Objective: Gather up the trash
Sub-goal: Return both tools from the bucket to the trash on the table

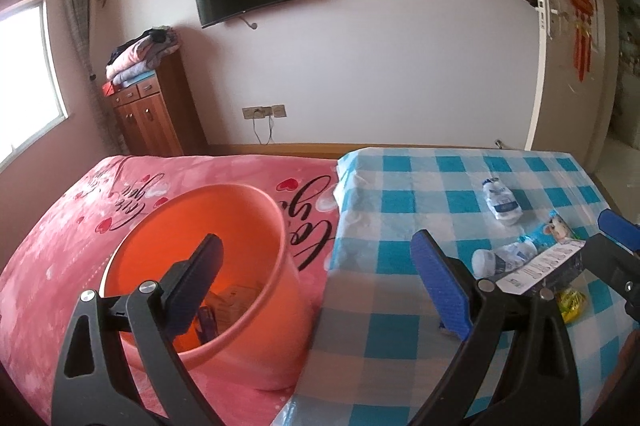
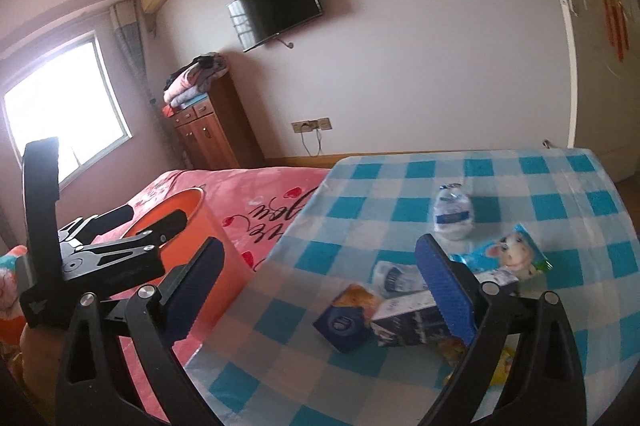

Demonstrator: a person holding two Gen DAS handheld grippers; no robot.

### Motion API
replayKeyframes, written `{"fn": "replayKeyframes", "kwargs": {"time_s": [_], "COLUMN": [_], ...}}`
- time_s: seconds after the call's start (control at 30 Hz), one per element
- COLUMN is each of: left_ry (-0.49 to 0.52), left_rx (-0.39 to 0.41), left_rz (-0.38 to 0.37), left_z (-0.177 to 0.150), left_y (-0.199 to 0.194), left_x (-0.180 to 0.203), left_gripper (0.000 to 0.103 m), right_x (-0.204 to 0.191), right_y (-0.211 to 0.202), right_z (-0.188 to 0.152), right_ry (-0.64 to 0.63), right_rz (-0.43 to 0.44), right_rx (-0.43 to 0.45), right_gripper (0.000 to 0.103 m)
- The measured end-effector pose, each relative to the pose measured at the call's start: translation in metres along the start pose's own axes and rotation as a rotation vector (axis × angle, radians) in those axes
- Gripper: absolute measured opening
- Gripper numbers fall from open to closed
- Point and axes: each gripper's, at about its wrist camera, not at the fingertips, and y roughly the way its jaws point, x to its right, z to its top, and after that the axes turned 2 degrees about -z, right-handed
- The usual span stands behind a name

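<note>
Both my grippers spread wide, nothing held: left gripper [image 1: 320,282] at orange bin [image 1: 256,290], right gripper [image 2: 320,286] facing trash pile. Dark carton [image 2: 408,322] at 5 o'clock on checkered cloth [image 2: 520,186]. Judging light, stiff, crushable; take across narrow sides.

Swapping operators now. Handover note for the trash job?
Left hand-held gripper: open, empty, by the orange bin on the pink bedspread.
Right hand-held gripper: open, empty, facing the trash on the checked cloth.
Done: a few items already lie in the bin.
Left on the cloth: two crumpled bottles, snack bag, blue packet, carton, yellow wrapper.
</note>
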Motion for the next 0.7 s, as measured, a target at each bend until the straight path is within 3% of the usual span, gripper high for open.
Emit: {"fn": "replayKeyframes", "kwargs": {"time_s": [0.7], "left_ry": [0.101], "left_rx": [-0.041], "left_rz": [-0.024], "left_z": [-0.004], "left_y": [0.009], "left_x": [0.065], "left_gripper": [0.095], "right_x": [0.078], "right_y": [-0.018], "right_z": [-0.032], "right_ry": [0.132], "right_rz": [-0.066], "right_rx": [0.011], "right_gripper": [0.095]}}
